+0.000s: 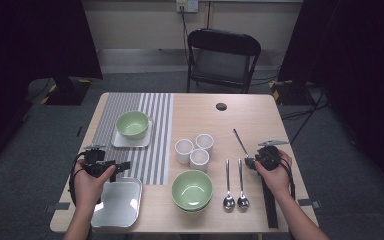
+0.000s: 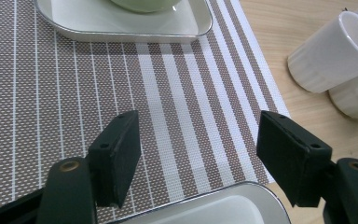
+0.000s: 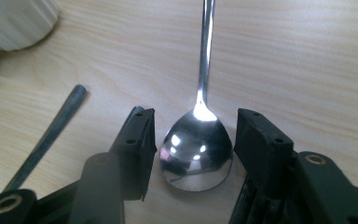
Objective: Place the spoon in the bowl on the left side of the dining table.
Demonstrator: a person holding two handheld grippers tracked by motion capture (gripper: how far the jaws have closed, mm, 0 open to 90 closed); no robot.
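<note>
The left gripper (image 1: 125, 165) is hovering at the near left of the light wooden table (image 1: 260, 120), its black jaws standing wide apart with nothing between them — below them, in the left gripper view, the brown-and-white striped woven placemat (image 2: 121, 93) is lying flat, and the rim of a white rounded-square tray (image 2: 223, 205) is showing at the bottom edge. A second white tray (image 1: 122, 141) is sitting farther back on the placemat, carrying a pale green bowl (image 1: 132, 123). Moving right, three white ribbed cups (image 1: 194, 150) are standing clustered just off the mat's edge, and a stack of pale green bowls (image 1: 192, 190) is resting near the front edge. Beside it, two shiny steel spoons (image 1: 235, 185) are lying parallel, bowls toward the person. Farther right, the right gripper (image 3: 193, 149) is straddling the bowl of a third polished steel spoon (image 3: 196, 154), which is lying flat on the wood with its handle pointing away — the jaws are standing partly open on either side of it; whether the right pad is touching the rim I cannot tell. A pair of black chopsticks (image 1: 269, 205) is lying under the right forearm.
</note>
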